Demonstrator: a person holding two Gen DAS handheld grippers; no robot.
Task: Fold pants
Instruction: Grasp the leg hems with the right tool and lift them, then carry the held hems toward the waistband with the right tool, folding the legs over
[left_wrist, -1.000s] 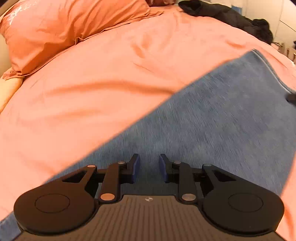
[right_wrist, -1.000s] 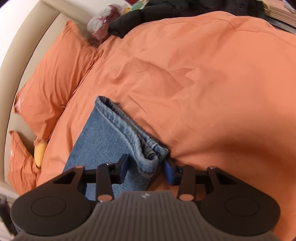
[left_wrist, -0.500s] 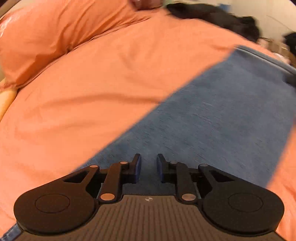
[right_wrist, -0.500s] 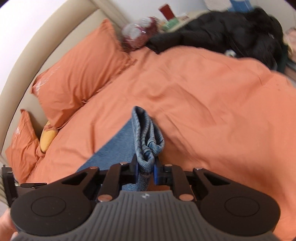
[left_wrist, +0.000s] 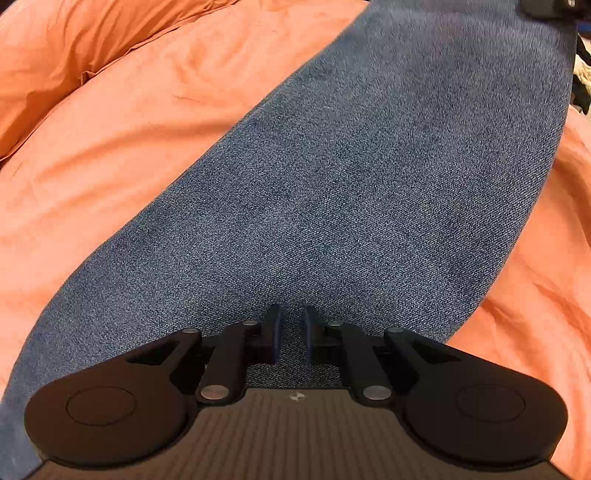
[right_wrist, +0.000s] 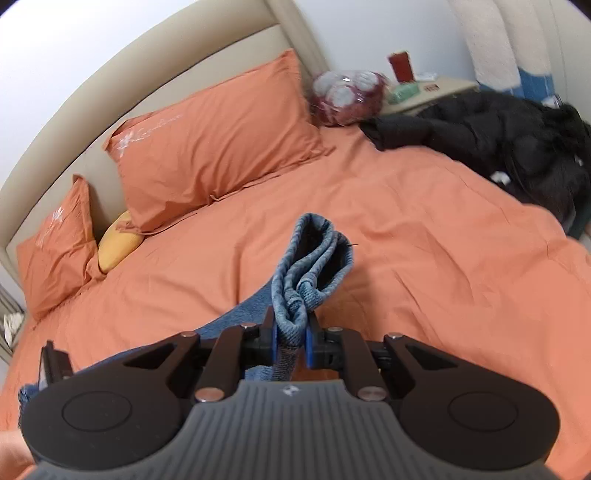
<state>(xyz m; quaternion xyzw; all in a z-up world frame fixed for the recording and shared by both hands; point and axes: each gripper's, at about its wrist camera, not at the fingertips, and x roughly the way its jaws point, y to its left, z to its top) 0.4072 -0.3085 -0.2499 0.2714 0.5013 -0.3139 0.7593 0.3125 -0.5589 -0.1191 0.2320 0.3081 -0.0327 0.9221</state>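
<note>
Pants: hem bunch pinched, lifted off bed.
Right tongs: clamped on hem.
Left tongs: pressed nearly together, nipping denim.
Room: bare bedspread toward 3 o'clock.

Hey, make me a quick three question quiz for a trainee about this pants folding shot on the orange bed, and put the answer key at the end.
1. True or false: the right gripper is clamped on the bunched hem of the jeans.
2. Multiple choice: what lies directly under the left gripper? A) an orange pillow B) blue denim C) a black jacket
3. Fill in: the black jacket lies on the far side of the bed, near the ____ table.

Key
1. True; the hem sits pinched between the blue pads.
2. B; the denim fills the middle of the left wrist view, over the orange duvet.
3. Bedside.
</note>
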